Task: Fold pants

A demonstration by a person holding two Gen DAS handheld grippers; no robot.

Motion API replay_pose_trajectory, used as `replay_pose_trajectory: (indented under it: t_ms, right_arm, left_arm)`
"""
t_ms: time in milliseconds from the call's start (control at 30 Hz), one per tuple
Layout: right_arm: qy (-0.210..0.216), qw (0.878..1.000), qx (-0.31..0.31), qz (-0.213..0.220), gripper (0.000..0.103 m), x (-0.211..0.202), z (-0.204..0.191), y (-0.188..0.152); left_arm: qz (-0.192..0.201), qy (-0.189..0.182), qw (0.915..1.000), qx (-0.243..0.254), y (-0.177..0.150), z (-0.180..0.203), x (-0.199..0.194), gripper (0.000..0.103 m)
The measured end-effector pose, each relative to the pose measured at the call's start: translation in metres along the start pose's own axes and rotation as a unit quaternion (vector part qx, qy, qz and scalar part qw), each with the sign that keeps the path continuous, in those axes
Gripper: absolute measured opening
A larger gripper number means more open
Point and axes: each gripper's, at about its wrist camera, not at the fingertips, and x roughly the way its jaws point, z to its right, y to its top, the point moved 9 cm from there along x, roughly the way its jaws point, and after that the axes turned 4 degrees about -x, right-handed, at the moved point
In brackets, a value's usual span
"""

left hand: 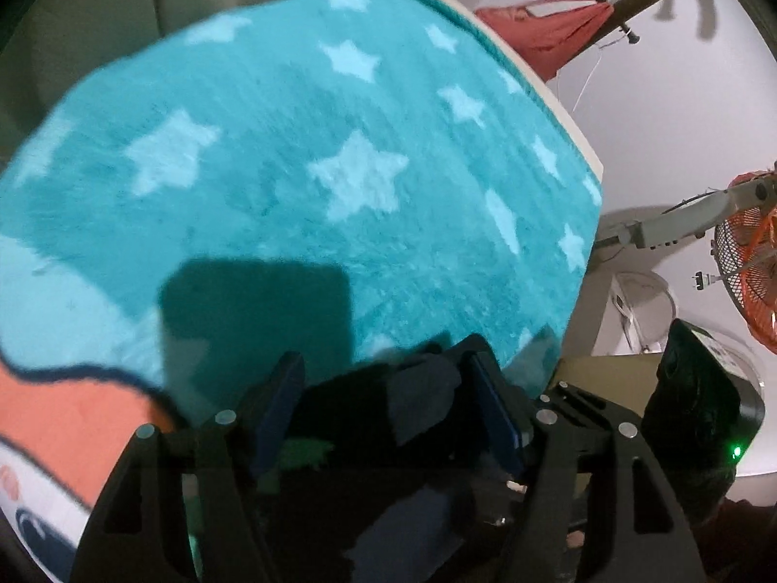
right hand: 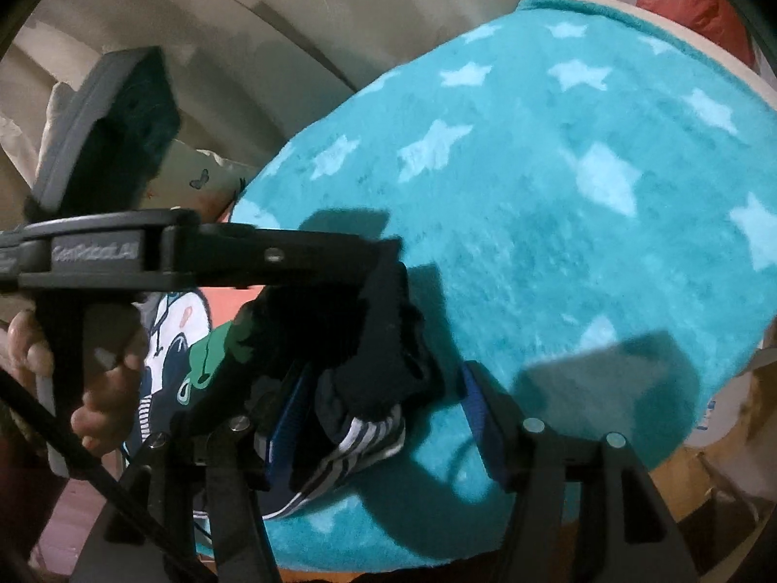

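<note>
The dark navy pants (right hand: 369,340), with white stripes and a green patch, are bunched up and held above a teal star-patterned blanket (right hand: 558,223). In the left wrist view my left gripper (left hand: 388,398) has its jaws closed on a wad of the dark pants (left hand: 417,403). In the right wrist view the left gripper's body (right hand: 194,252) reaches in from the left and pinches the pants' top. My right gripper (right hand: 383,418) is open; the pants' striped end hangs between its blue-padded fingers (right hand: 478,408), touching the left one.
The teal blanket (left hand: 301,170) covers a bed with a cream mattress edge (left hand: 544,97). An orange cartoon-print sheet (left hand: 63,418) lies at the left. An orange fan (left hand: 748,262), a red cloth on a rack (left hand: 548,29) and a white wall stand to the right.
</note>
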Motion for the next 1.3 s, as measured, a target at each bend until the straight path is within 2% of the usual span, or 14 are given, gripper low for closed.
replay_pose_trajectory:
  t_ms: [100, 167, 200, 233, 300, 333, 500, 633, 767, 900, 1067, 1100, 1200, 1300]
  right_arm:
    - [0.005, 1.0, -0.004, 0.01, 0.067, 0.004, -0.002, 0.006]
    - [0.009, 1.0, -0.005, 0.012, 0.068, 0.007, -0.004, 0.009]
    - [0.011, 1.0, -0.008, 0.01, 0.058, 0.009, -0.006, 0.01]
    - [0.014, 1.0, -0.017, 0.006, 0.039, 0.012, -0.011, 0.01]
    - [0.02, 1.0, -0.023, -0.008, 0.027, 0.018, -0.016, 0.011]
    - [0.023, 0.999, -0.02, -0.009, 0.024, 0.019, -0.018, 0.012]
    - [0.028, 0.999, -0.024, -0.006, 0.022, 0.01, -0.029, 0.019]
    - [0.025, 0.998, -0.058, 0.006, 0.022, -0.002, -0.06, 0.022]
    - [0.032, 0.994, -0.103, 0.005, 0.022, -0.003, -0.1, 0.016]
    - [0.039, 0.988, -0.146, -0.015, 0.022, 0.013, -0.141, -0.005]
    - [0.013, 0.976, -0.213, -0.038, 0.03, 0.042, -0.176, -0.034]
    - [0.005, 0.973, -0.229, -0.04, 0.036, 0.046, -0.181, -0.041]
    - [-0.007, 0.958, -0.284, -0.044, 0.065, 0.058, -0.21, -0.063]
    - [-0.002, 0.938, -0.344, -0.047, 0.07, 0.061, -0.242, -0.09]
  left_arm:
    - [-0.018, -0.028, 0.9994, -0.008, 0.0, 0.002, 0.01, 0.071]
    - [-0.016, -0.044, 0.9989, -0.009, 0.0, 0.005, 0.011, 0.078]
    - [-0.017, -0.046, 0.9988, -0.008, 0.0, 0.007, 0.012, 0.078]
    - [-0.018, -0.041, 0.999, -0.002, -0.001, 0.008, 0.012, 0.078]
    - [-0.017, -0.03, 0.9993, 0.011, -0.001, 0.012, 0.014, 0.059]
    - [-0.02, -0.031, 0.9992, 0.016, -0.002, 0.014, 0.015, 0.034]
    - [0.017, -0.035, 0.9992, 0.01, -0.003, 0.014, -0.006, 0.029]
    - [0.063, -0.046, 0.9969, -0.004, -0.012, 0.011, -0.041, 0.029]
    - [0.113, -0.059, 0.9909, -0.043, -0.036, -0.013, -0.081, 0.029]
    - [0.141, -0.063, 0.9836, -0.094, -0.066, -0.046, -0.102, 0.032]
    - [0.19, -0.049, 0.9697, -0.145, -0.111, -0.09, -0.145, 0.038]
    - [0.201, -0.044, 0.967, -0.151, -0.12, -0.097, -0.155, 0.04]
    - [0.238, -0.025, 0.9551, -0.175, -0.15, -0.122, -0.188, 0.05]
    - [0.264, -0.013, 0.9429, -0.203, -0.179, -0.15, -0.213, 0.051]
